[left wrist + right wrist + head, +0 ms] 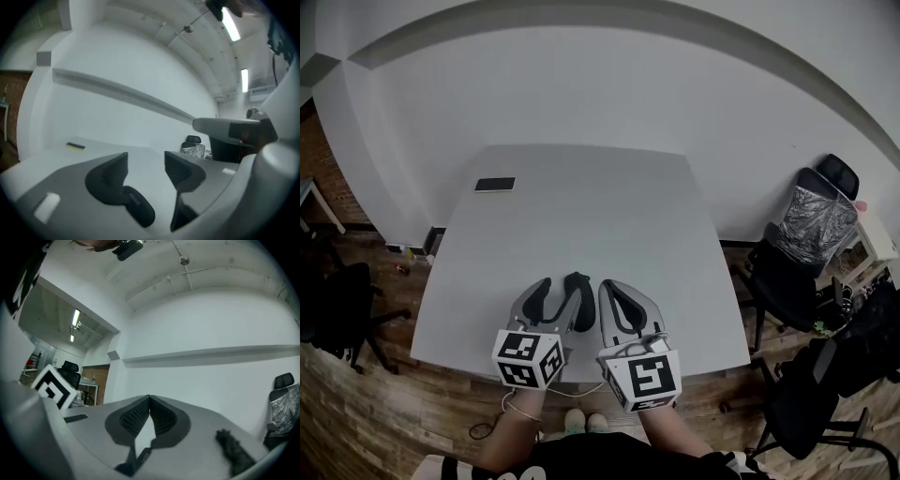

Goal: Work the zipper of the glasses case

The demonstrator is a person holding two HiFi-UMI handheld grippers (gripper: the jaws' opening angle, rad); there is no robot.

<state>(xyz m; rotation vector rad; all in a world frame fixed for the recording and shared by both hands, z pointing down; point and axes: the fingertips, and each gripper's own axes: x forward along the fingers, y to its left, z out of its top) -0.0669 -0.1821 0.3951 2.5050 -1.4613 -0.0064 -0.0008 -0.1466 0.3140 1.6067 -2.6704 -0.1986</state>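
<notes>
In the left claw, spread about halfway: nothing. In the right claw, pressed tip to tip: nothing either. At 4 o'clock from the right claw, apart from it on the square grey table: a black, rough-surfaced oblong glasses case. Far off at 11 o'clock: a flat black rectangular slab.

The glasses case cannot be picked out for certain. In the head view a black shape, rounded and elongated, sits near the middle of the tabletop's front edge and points toward the far edge. It is close against the left gripper (it may be one of that gripper's jaws rather than the case). Whether it is zipped, and where any zipper runs, cannot be made out in any view.
</notes>
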